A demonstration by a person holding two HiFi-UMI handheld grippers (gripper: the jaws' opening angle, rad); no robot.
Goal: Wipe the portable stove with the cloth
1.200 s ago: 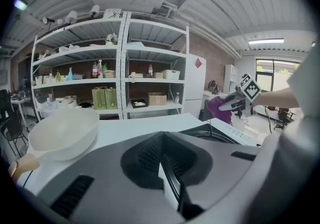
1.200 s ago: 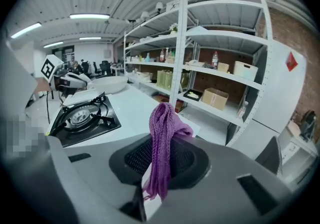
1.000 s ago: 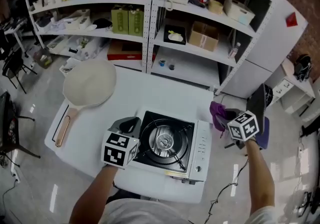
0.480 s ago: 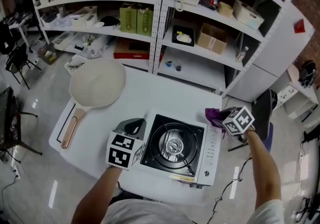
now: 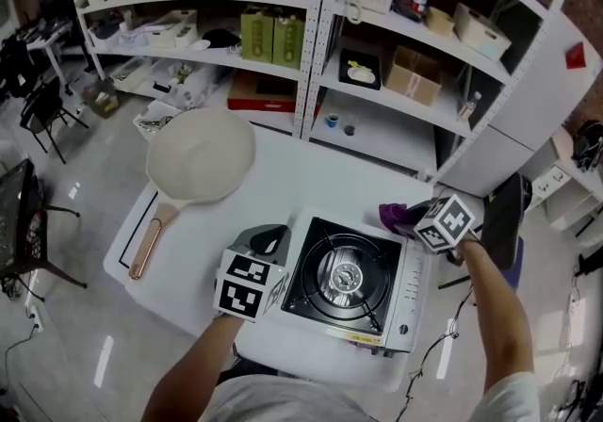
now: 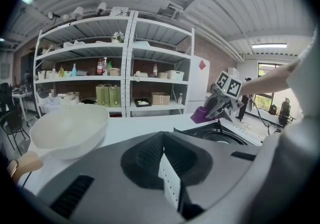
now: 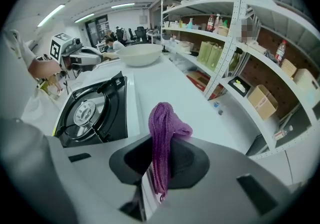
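So the person had the purple knitted cloth (image 7: 162, 133) pinched in the right gripper (image 5: 410, 219), jaws clamped tight on it with a bunched tuft poking out the front. It was hanging near the back right corner of the black-and-white portable gas stove (image 5: 349, 279), and as far as I could see it wasn't on the surface yet.

The left gripper (image 5: 268, 241) sat low, just beside the stove's left edge, jaws pressed together with nothing in them. I couldn't tell if it was actually touching the stove or just parked there.

The stove was at the near end of the white tabletop (image 5: 292, 175), with a big white pan with a wooden handle (image 5: 200, 158) well off to the left.

My read: this was the approach bit, wiping not started. The next move would need the cloth lowered flat onto the stove top and dragged across. The raised pot supports around the burner looked like they could snag that knit, so I'd go around them.
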